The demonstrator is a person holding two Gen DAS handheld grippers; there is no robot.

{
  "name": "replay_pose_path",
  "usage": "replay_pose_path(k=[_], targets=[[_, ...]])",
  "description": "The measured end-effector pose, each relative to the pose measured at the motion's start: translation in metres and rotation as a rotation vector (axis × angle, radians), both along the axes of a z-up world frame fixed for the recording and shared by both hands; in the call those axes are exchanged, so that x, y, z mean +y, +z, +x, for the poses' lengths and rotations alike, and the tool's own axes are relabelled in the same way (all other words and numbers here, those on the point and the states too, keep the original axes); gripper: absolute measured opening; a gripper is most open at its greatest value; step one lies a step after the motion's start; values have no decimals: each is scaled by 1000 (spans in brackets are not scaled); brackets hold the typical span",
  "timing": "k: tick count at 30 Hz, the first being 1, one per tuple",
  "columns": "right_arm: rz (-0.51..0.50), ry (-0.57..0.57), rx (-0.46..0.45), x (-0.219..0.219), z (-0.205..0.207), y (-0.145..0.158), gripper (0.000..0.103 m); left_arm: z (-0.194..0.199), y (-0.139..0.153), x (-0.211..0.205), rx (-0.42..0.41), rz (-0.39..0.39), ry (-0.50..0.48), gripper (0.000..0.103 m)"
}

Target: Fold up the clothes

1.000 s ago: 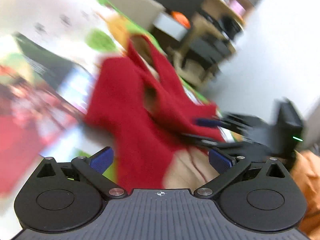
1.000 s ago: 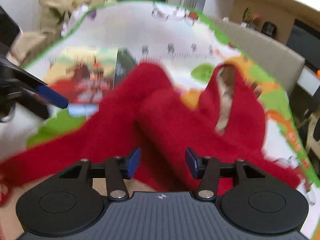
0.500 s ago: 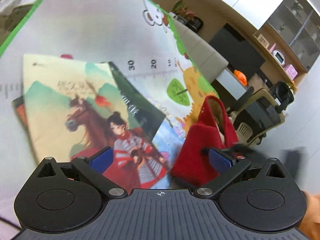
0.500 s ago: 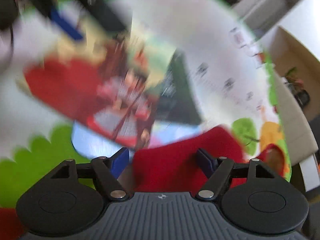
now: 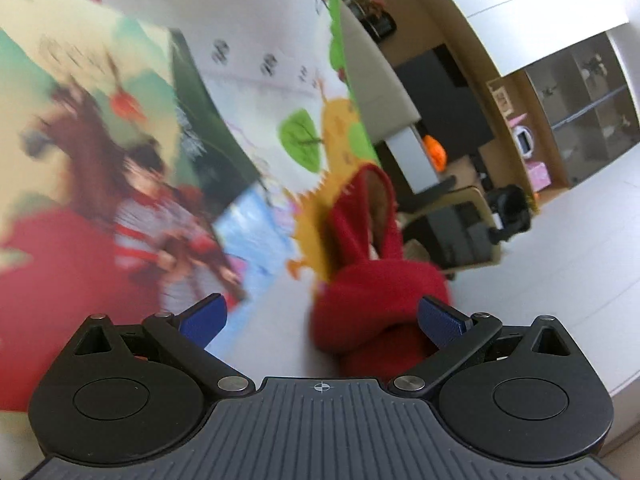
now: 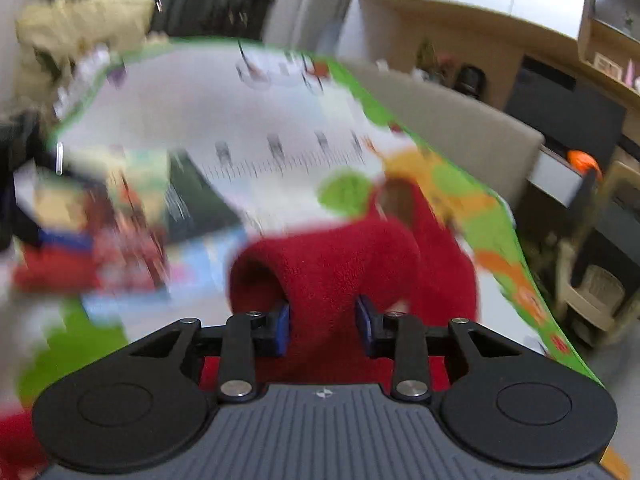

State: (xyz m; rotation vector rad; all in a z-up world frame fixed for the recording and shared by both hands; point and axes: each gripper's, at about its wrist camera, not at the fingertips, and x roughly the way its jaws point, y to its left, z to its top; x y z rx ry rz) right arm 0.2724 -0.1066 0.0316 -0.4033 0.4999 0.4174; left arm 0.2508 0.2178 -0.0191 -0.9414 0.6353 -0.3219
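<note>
A red fleece garment point(image 5: 380, 280) lies bunched near the right edge of the play mat, its hood opening point(image 5: 374, 196) pointing away. My left gripper point(image 5: 322, 318) is open wide over the mat, and its right fingertip point(image 5: 440, 320) is against the garment's near fold. In the right wrist view a thick roll of the red garment point(image 6: 332, 264) rises between the blue pads. My right gripper point(image 6: 323, 326) is shut on that fold. The rest of the cloth drapes away to the right point(image 6: 444, 272).
The colourful play mat point(image 6: 248, 104) has a green border and a printed ruler. An illustrated book point(image 5: 92, 140) and dark sheets lie on its left part. A cream fabric pile point(image 6: 80, 28) sits far left. A grey bench point(image 6: 452, 136) and a chair point(image 5: 460, 224) stand beyond the right edge.
My right gripper's fingers have narrowed from wide apart onto a fold of the red garment. The left gripper has stayed open and has come closer to the bunched garment.
</note>
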Motion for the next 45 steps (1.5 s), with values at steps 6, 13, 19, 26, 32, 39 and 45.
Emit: replay_pose_path(k=[6, 13, 19, 26, 32, 39, 45], targets=[[128, -67, 79, -48, -5, -33, 32, 23, -14, -51, 56, -120, -157, 103], [178, 8, 14, -36, -18, -34, 32, 86, -22, -107, 135, -147, -111, 103], [254, 75, -66, -51, -44, -5, 57, 108, 1, -123, 51, 235, -8, 41], [-7, 66, -132, -65, -49, -5, 76, 58, 44, -33, -95, 528, 362, 19], [-254, 69, -58, -56, -27, -41, 76, 15, 44, 41, 10, 503, 529, 34], [-85, 7, 1, -78, -17, -25, 76, 24, 51, -17, -63, 405, 147, 75], [-9, -73, 14, -102, -19, -31, 77, 79, 24, -161, -53, 570, -281, 86]])
